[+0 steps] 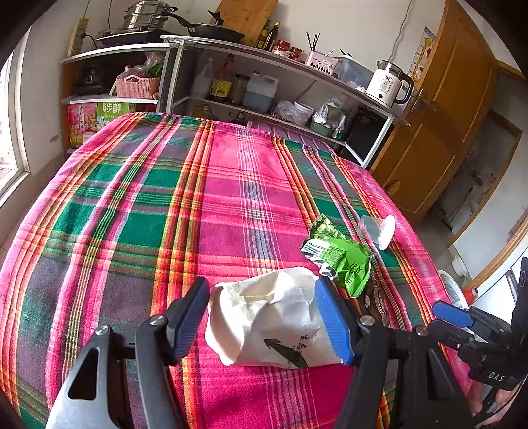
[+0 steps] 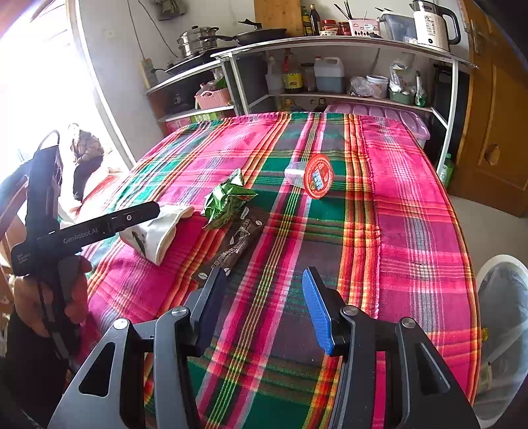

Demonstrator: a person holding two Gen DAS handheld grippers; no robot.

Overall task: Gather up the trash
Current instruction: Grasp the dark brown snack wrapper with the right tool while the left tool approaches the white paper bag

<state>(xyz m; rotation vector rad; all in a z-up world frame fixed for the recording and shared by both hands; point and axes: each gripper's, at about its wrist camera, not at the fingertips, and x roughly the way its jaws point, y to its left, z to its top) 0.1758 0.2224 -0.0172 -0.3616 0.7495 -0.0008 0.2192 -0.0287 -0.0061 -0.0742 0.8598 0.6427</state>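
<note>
A crumpled white paper cup point(image 1: 270, 320) lies between the fingers of my left gripper point(image 1: 264, 316), which is shut on it just above the plaid tablecloth point(image 1: 165, 198); it also shows in the right wrist view point(image 2: 158, 231). A green wrapper point(image 1: 340, 254) point(image 2: 227, 201), a dark brown wrapper point(image 2: 237, 244) and a clear plastic cup with a red lid point(image 2: 310, 176) point(image 1: 378, 229) lie on the cloth. My right gripper point(image 2: 264, 307) is open and empty above the cloth, near the table's front.
A white trash bin point(image 2: 501, 330) with a clear liner stands on the floor right of the table. Shelves point(image 2: 330, 66) with bottles, pans and a kettle point(image 2: 432, 23) stand behind the table. A wooden door point(image 2: 495, 115) is at right. A person point(image 2: 85, 155) stands at far left.
</note>
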